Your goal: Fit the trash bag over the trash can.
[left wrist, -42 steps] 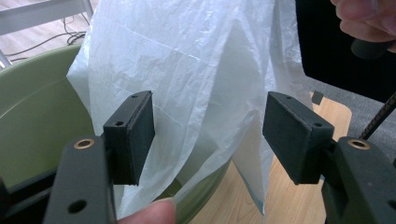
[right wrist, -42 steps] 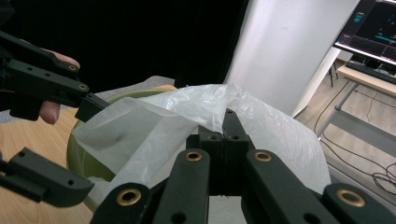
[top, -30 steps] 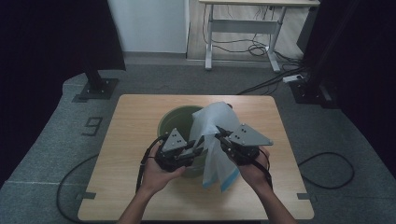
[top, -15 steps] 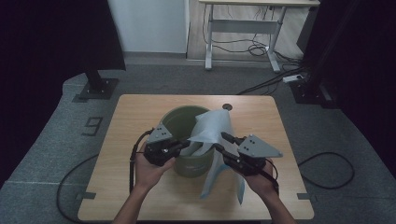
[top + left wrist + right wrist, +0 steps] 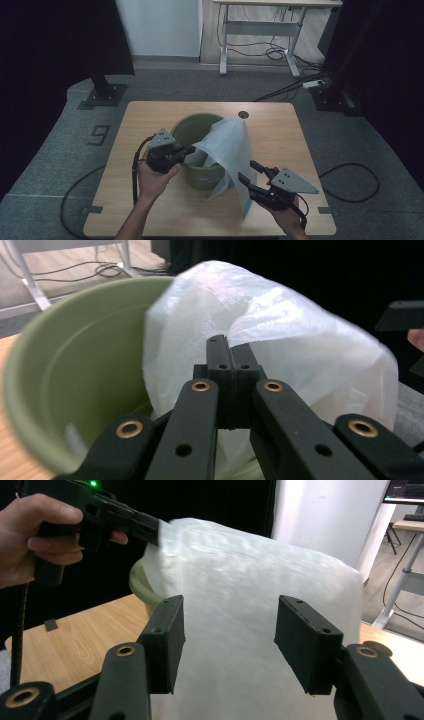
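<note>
A green bucket (image 5: 197, 131) stands mid-table with a thin white plastic bag (image 5: 227, 147) draped over its near right rim and hanging down to the tabletop. My left gripper (image 5: 189, 149) is at the bucket's left rim, shut on the bag's upper edge. In the left gripper view the closed jaws pinch the bag (image 5: 300, 350) beside the bucket (image 5: 65, 375). My right gripper (image 5: 247, 171) is low at the bag's near right side. Its jaws have just been opening and stand apart. The bag (image 5: 240, 595) hangs just ahead of them, and the pads (image 5: 167, 630) do not press on it.
The wooden table (image 5: 150, 210) has a small round hole (image 5: 243, 115) near its far edge. In the right gripper view the person's hand (image 5: 30, 535) holds the left gripper (image 5: 120, 520). A black stand base (image 5: 102, 93) and a desk with cables (image 5: 260, 47) sit on the floor behind.
The right gripper has dropped toward the near right of the table and opened, letting go of the bag. The bag now droops over the bucket. The left gripper shifted left and closed on the bag's edge.
</note>
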A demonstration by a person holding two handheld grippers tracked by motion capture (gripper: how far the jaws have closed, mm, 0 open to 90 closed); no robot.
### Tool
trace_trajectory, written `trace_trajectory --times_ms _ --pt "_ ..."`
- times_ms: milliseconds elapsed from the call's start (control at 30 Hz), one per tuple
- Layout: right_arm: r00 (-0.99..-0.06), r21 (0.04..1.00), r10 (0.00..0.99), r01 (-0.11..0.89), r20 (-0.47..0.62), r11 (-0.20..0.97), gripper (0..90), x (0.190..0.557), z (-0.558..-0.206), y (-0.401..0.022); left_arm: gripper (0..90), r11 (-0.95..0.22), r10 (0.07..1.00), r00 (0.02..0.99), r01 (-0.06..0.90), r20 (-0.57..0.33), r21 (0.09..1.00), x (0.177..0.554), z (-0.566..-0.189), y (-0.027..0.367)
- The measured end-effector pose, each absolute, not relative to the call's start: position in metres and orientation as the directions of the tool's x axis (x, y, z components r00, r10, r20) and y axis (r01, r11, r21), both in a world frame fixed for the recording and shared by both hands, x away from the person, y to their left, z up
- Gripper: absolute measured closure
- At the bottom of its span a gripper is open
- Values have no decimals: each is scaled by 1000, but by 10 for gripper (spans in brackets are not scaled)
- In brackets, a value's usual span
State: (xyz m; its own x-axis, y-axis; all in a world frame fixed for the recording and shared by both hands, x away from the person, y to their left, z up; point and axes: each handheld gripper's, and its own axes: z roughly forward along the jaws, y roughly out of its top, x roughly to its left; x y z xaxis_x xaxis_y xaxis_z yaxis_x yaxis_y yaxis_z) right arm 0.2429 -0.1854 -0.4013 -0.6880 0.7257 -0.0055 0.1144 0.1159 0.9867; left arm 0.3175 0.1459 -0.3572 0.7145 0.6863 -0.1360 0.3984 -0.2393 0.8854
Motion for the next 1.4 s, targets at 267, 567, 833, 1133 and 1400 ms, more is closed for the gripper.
trace_trajectory --times_ms 267,567,833,1133,1400 --pt "-643 974 764 206 61 96 367 259 -427 -201 896 -210 711 687 413 -152 887 321 -358 163" --pt "-681 972 732 190 29 138 292 230 -441 -154 896 -209 708 689 415 -156 886 320 -360 164" --pt "-659 962 750 235 55 136 279 226 -454 -132 896 -208 705 691 414 -158 886 319 -360 165" --pt "-589 943 806 299 59 149 437 239 -468 -116 896 -212 689 707 408 -161 888 318 -364 162" --pt "-514 956 856 223 -50 190 873 238 -467 -127 896 -236 668 730 391 -144 890 312 -367 158"
